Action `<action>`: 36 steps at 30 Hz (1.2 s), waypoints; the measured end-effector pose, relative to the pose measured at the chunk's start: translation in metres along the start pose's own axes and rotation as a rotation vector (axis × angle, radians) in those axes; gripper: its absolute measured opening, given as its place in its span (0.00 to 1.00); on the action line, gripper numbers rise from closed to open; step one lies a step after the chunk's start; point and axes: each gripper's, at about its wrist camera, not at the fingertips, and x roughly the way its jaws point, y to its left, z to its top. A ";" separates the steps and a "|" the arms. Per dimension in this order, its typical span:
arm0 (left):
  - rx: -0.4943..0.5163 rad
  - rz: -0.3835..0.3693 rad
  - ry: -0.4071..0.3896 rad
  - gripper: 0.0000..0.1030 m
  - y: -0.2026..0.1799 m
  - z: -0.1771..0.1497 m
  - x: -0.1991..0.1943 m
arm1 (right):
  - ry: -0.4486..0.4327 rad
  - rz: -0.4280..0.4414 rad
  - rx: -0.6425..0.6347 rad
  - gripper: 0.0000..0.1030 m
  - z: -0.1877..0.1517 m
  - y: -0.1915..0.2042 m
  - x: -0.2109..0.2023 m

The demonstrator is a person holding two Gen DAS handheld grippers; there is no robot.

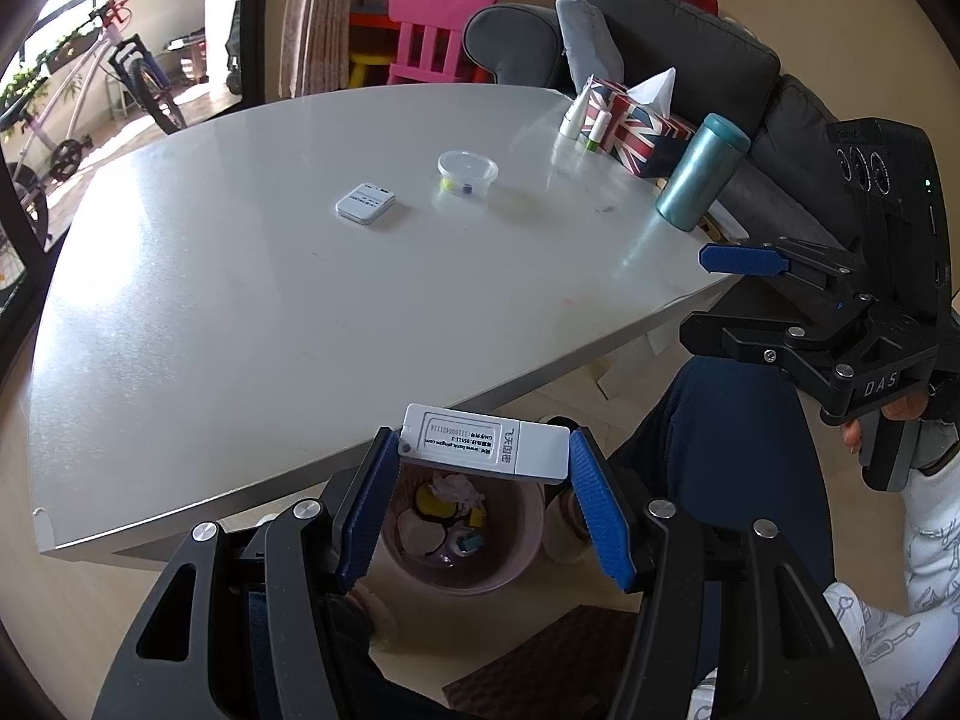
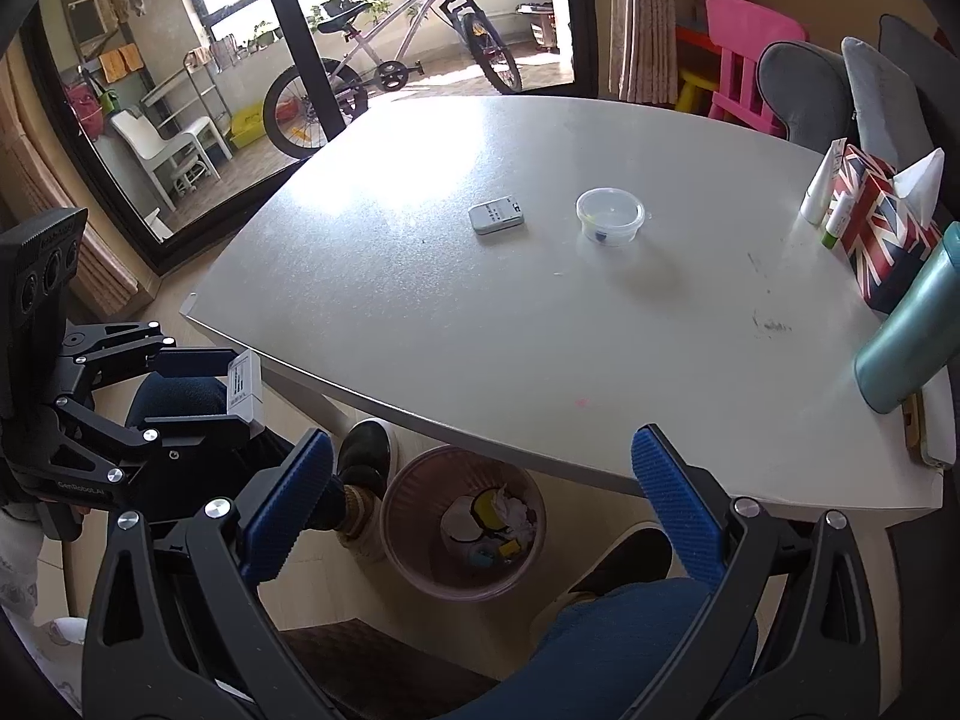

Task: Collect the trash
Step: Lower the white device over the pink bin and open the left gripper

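Trash, a white card (image 1: 485, 443), is clamped in left jaws above the bin (image 1: 462, 531); release is needed. Right jaws gape empty.

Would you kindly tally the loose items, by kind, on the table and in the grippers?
Flat white rectangular devices: 2, one on the table, one in the left gripper
Clear round plastic tub: 1
Small white tubes: 2
Union Jack tissue box: 1
Teal metal flask: 1
Total: 7
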 end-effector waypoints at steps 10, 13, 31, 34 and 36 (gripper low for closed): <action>0.019 -0.012 0.012 0.56 -0.007 0.000 0.002 | -0.006 -0.002 0.008 0.95 0.000 -0.003 -0.003; 0.022 -0.015 0.015 0.56 -0.008 0.000 0.002 | -0.006 -0.004 0.009 0.95 0.001 -0.004 -0.004; 0.001 0.008 -0.008 0.93 -0.002 0.004 0.002 | 0.000 -0.013 0.017 0.96 0.004 -0.008 0.001; -0.001 0.011 -0.010 0.93 -0.001 0.005 0.002 | 0.001 -0.013 0.018 0.96 0.004 -0.009 0.001; -0.005 0.011 -0.014 0.93 0.000 0.006 0.002 | 0.000 -0.014 0.018 0.96 0.004 -0.009 0.001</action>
